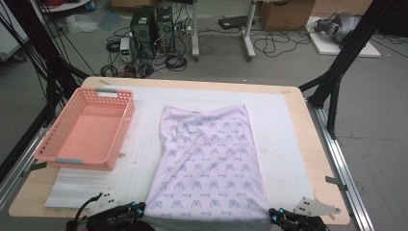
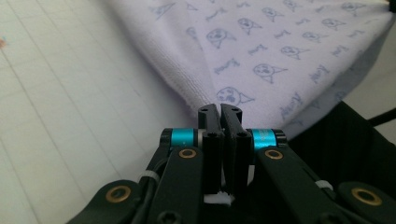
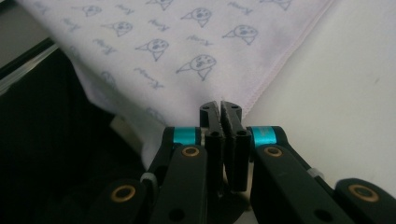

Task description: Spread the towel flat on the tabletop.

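With both my left gripper [image 2: 220, 110] and right gripper [image 3: 220, 106] clamped on near corners, the pale lilac printed towel [image 1: 209, 159] stretches lengthwise away from me.

left gripper [image 1: 140, 210]: low at the near-left edge of the high view, pointing right and forward, jaws pressed together on a cloth corner in its own view [image 2: 220, 112] | right gripper [image 1: 274, 215]: low at the near-right edge, pointing left and forward, jaws likewise closed on the other near corner [image 3: 220, 106] | the two well apart
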A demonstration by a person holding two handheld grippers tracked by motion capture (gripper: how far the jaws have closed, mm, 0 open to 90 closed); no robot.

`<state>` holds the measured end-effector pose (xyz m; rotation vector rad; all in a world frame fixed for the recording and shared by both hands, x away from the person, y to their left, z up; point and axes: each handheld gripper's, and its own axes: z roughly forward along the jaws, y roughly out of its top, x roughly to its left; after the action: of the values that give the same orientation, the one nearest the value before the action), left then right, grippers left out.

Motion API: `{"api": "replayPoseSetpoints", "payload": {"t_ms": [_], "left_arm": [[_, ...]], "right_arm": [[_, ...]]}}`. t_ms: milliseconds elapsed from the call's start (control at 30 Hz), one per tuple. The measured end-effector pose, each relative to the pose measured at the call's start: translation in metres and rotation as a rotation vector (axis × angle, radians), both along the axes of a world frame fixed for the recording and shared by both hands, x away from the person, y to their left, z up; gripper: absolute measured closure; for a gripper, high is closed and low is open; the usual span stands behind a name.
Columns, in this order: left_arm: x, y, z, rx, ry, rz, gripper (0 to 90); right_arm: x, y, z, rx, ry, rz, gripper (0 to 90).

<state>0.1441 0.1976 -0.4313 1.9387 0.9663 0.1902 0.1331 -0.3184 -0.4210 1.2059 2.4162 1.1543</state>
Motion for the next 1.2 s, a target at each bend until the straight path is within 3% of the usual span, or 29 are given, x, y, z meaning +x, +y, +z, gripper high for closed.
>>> {"api": "replayPoseSetpoints", "payload": {"t_ms": [67,100,133,233,400,500,600,667,700,733,833,933,1133,1200], "left_arm": [[-0.001,0.002,0.000,-0.010,0.007,-0.015,82.0],[0.001,0.002,-0.001,-0.014,-0.005,0.000,72.8],[0.005,0.003,-0.002,-0.024,-0.019,0.028,61.0],[0.017,0.006,-0.001,-0.067,-0.049,0.113,53.6],[0.050,-0.004,-0.008,-0.064,-0.037,0.169,54.1],[0.070,-0.013,-0.015,-0.043,-0.009,0.198,54.5],[0.080,-0.025,-0.023,-0.005,0.015,0.170,58.3],[0.077,-0.033,-0.025,0.064,-0.052,0.179,68.1],[0.077,-0.034,-0.025,0.081,-0.069,0.184,78.4],[0.077,-0.034,-0.024,0.074,-0.059,0.187,85.3],[0.077,-0.030,-0.021,0.076,-0.035,0.200,86.5],[0.077,-0.017,-0.020,0.039,-0.016,0.219,86.6],[0.065,-0.009,-0.015,0.027,0.025,0.149,86.0],[0.062,-0.007,-0.016,0.041,0.029,0.146,82.1]], "right_arm": [[-0.006,0.000,0.000,-0.001,0.018,0.014,86.4],[-0.007,0.001,-0.001,0.007,0.023,0.018,82.7],[-0.006,0.001,-0.001,0.007,0.005,0.011,75.8],[0.003,0.000,-0.001,0.045,-0.047,-0.044,67.8],[0.032,0.007,-0.006,0.008,-0.082,-0.116,67.6],[0.052,0.013,-0.016,-0.015,-0.062,-0.155,68.4],[0.064,0.018,-0.026,-0.036,-0.026,-0.165,71.4],[0.064,0.017,-0.026,-0.034,-0.030,-0.170,76.4],[0.063,0.017,-0.025,-0.028,-0.021,-0.170,85.2],[0.063,0.016,-0.026,-0.017,-0.017,-0.153,87.3],[0.061,0.018,-0.024,-0.047,-0.027,-0.140,88.7],[0.055,0.015,-0.022,-0.039,-0.016,-0.129,88.8],[0.033,0.008,-0.013,-0.030,-0.015,-0.104,88.8],[0.026,0.006,-0.011,-0.016,0.015,-0.091,87.6]]}}
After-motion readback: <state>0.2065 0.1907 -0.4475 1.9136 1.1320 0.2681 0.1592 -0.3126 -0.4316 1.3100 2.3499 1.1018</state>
